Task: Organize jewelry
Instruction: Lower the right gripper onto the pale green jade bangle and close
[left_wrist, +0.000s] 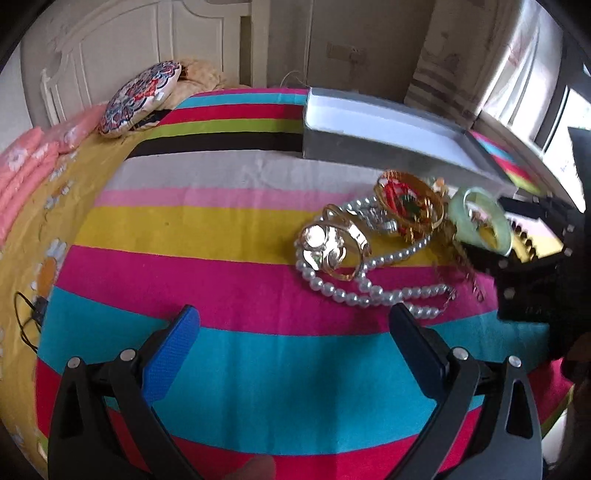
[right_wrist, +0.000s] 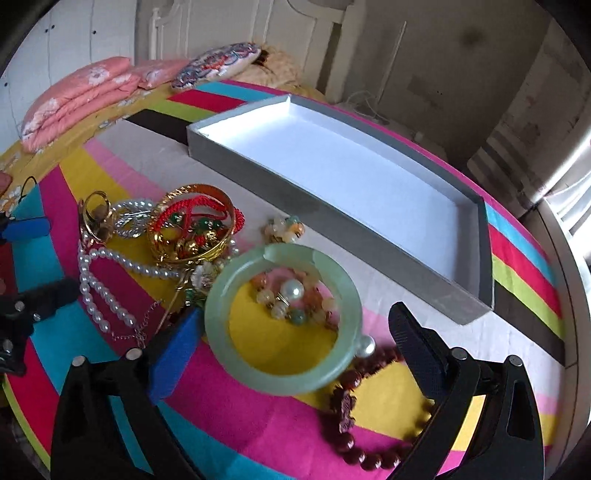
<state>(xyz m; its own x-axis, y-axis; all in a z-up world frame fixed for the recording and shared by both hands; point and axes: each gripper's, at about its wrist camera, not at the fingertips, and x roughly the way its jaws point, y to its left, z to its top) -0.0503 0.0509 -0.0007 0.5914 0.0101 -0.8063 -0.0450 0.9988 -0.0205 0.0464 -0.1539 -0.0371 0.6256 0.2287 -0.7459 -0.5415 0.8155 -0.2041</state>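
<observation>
A pile of jewelry lies on a striped cloth. A pale green jade bangle (right_wrist: 221, 295) lies between the open fingers of my right gripper (right_wrist: 295, 325), untouched; it also shows in the left wrist view (left_wrist: 458, 214). Left of it sit a gold bangle with red cord (right_wrist: 218, 243), a pearl necklace (right_wrist: 99, 291), a gold ring piece (right_wrist: 94, 214) and loose bead earrings (right_wrist: 284, 227). A dark red bead bracelet (right_wrist: 347, 413) lies below. A grey box with a white, empty inside (right_wrist: 332, 177) stands behind. My left gripper (left_wrist: 295, 325) is open and empty, short of the pearls (left_wrist: 369, 291).
The cloth covers a bed with folded pink bedding (right_wrist: 74, 99) and a patterned cushion (left_wrist: 140, 96) at the far side. A black cable (left_wrist: 26, 317) lies at the left. The bed's right edge runs by a window (left_wrist: 554, 110).
</observation>
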